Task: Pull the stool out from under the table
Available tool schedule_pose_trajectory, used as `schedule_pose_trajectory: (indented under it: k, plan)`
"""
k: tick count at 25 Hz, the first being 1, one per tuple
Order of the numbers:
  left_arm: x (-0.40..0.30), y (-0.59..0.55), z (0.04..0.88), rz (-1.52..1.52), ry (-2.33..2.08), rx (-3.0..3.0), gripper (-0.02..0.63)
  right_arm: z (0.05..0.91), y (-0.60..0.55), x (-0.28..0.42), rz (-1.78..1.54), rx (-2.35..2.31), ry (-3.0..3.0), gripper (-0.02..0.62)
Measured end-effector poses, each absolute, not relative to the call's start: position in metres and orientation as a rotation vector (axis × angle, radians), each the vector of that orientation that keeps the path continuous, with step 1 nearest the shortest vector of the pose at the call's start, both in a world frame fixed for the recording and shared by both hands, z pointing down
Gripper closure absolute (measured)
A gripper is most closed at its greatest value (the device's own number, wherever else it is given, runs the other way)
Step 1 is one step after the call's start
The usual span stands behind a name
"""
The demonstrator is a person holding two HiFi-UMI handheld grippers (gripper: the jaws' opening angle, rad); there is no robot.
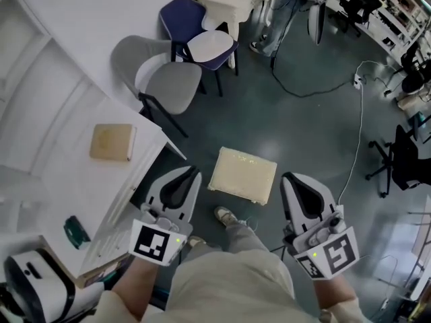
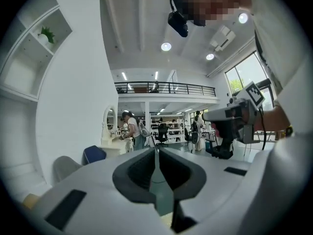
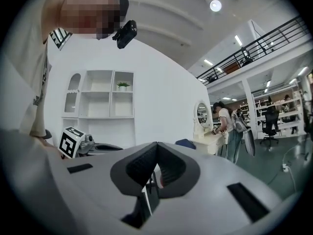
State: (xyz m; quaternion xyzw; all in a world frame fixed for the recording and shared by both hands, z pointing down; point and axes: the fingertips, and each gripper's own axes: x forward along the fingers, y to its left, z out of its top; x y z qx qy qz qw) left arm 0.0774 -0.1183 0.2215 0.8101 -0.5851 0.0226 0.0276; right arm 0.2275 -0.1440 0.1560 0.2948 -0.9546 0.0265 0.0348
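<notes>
Clearly, stool (image 1: 242, 175) lies between left hand-held gripper (image 1: 194, 173) and right hand-held gripper (image 1: 288, 178).

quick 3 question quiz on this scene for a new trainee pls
1. True or false: the cream square stool stands on the open floor, out from under the white table.
2. What does the left gripper hold? A) the stool B) nothing, its jaws are shut C) a chair leg
3. How many chairs stand by the table's far edge?

Key: 1 true. 2 B. 3 two, the grey plastic chair and the dark blue chair.
</notes>
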Motion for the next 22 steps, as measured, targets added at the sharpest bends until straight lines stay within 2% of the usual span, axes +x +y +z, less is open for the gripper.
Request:
schedule_pose_trajectory:
  k: [22]
  plan:
    - [0.076, -0.120, 0.207, 0.091, -1.836, 2.509, 0.561, 0.165, -0.158, 0.225, 0.134, 0.967, -2.885, 0.574]
